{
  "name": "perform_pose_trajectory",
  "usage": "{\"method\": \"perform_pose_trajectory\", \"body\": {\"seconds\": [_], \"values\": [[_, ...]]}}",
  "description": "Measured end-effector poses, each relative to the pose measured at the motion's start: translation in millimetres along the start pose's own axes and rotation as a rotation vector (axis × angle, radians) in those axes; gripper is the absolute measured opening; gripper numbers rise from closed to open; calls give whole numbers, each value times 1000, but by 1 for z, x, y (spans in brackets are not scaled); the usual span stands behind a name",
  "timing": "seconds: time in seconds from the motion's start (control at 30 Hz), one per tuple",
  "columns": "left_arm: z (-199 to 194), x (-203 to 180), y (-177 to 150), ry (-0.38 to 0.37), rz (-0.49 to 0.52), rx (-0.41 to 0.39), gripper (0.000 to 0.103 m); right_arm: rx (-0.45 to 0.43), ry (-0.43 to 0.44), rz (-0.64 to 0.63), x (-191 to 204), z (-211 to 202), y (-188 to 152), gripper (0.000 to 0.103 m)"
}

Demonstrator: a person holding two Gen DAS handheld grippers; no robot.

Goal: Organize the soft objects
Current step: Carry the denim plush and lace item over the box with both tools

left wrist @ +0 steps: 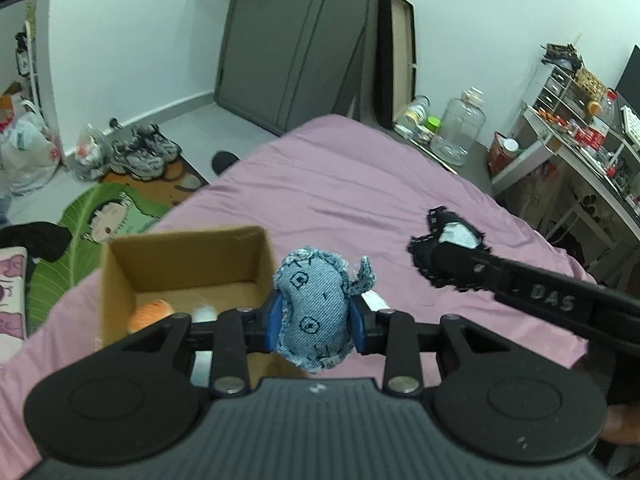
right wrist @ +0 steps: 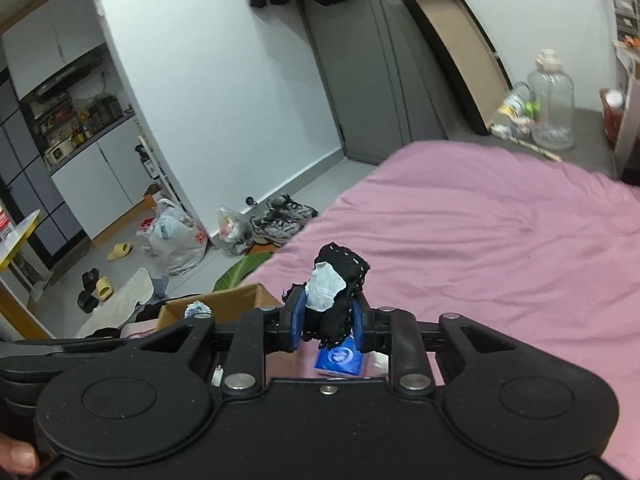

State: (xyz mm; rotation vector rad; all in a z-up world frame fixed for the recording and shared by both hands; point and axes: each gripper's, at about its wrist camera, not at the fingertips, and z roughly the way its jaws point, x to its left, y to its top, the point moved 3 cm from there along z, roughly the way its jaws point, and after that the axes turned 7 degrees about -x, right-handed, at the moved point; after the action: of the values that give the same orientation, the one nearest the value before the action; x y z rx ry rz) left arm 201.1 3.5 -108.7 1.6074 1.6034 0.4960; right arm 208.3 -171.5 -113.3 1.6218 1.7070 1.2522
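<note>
My left gripper (left wrist: 315, 320) is shut on a blue denim stuffed toy (left wrist: 314, 304), held above the pink bed (left wrist: 340, 184). Just left of it stands an open cardboard box (left wrist: 188, 258) with an orange plush (left wrist: 150, 314) and something white inside. My right gripper (right wrist: 327, 318) is shut on a black frayed soft toy with a white patch (right wrist: 332, 284). That same toy (left wrist: 444, 240) shows in the left wrist view, to the right of the denim toy. A blue tissue pack (right wrist: 340, 360) lies on the bed (right wrist: 480, 240) under the right gripper. The box corner (right wrist: 224, 302) shows at left.
Past the bed's far edge are a grey wardrobe (left wrist: 288, 40), a large clear jar (left wrist: 460, 124) and a cluttered desk (left wrist: 580, 136). Sneakers (left wrist: 144, 152), plastic bags (left wrist: 28, 152) and a green leaf-shaped mat (left wrist: 92, 224) lie on the floor left of the bed.
</note>
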Motion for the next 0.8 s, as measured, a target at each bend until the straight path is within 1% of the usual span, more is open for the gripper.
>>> {"method": "perform_pose_trajectory", "body": {"seconds": [0.13, 0.3, 0.53, 0.7, 0.8], "values": [[-11, 22, 3, -11, -26, -35, 34, -17, 2, -38, 19, -1, 6, 25], [-14, 53, 2, 10, -73, -46, 34, -16, 20, -68, 40, 5, 4, 25], [-13, 92, 0, 48, -117, -41, 34, 24, 49, -98, 69, 25, -11, 25], [-5, 106, 2, 58, -117, -32, 34, 52, 92, -99, 83, 39, -13, 25], [0, 114, 3, 67, -133, -33, 34, 66, 100, -92, 87, 45, -12, 25]]}}
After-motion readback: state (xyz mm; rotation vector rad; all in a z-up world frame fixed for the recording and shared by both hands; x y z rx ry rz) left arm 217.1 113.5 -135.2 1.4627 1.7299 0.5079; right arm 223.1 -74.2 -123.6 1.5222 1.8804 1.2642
